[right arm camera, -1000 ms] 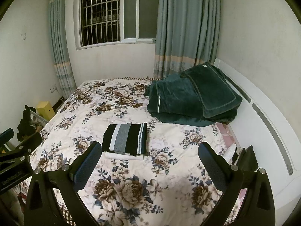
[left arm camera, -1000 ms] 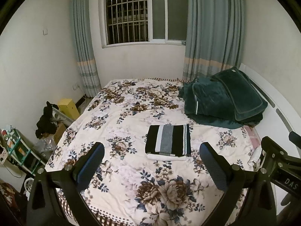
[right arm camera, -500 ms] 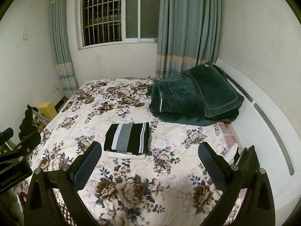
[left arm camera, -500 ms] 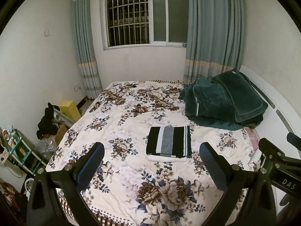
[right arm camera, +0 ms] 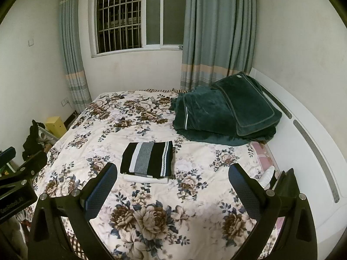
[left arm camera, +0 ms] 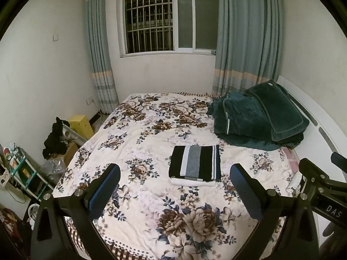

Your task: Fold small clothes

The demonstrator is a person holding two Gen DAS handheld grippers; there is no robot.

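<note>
A folded black, white and grey striped garment [left arm camera: 195,161] [right arm camera: 148,160] lies on top of a folded white one [left arm camera: 192,182] [right arm camera: 145,179] in the middle of the floral bedspread [left arm camera: 151,134] [right arm camera: 195,164]. My left gripper [left arm camera: 174,177] is open, held well back above the bed's near edge, with nothing between its fingers. My right gripper [right arm camera: 172,176] is open too, just as far back and empty. Each gripper shows at the edge of the other's view.
A heap of dark green blankets [left arm camera: 258,119] [right arm camera: 225,112] fills the bed's far right by the white headboard [right arm camera: 308,134]. A shelf [left arm camera: 23,171], a yellow box [left arm camera: 81,124] and dark clothing [left arm camera: 54,138] stand on the floor to the left. Curtains flank the barred window [left arm camera: 167,21].
Both grippers have drawn back and risen slightly, so the folded stack sits a little farther off and lower in both views. Both stay open and empty.
</note>
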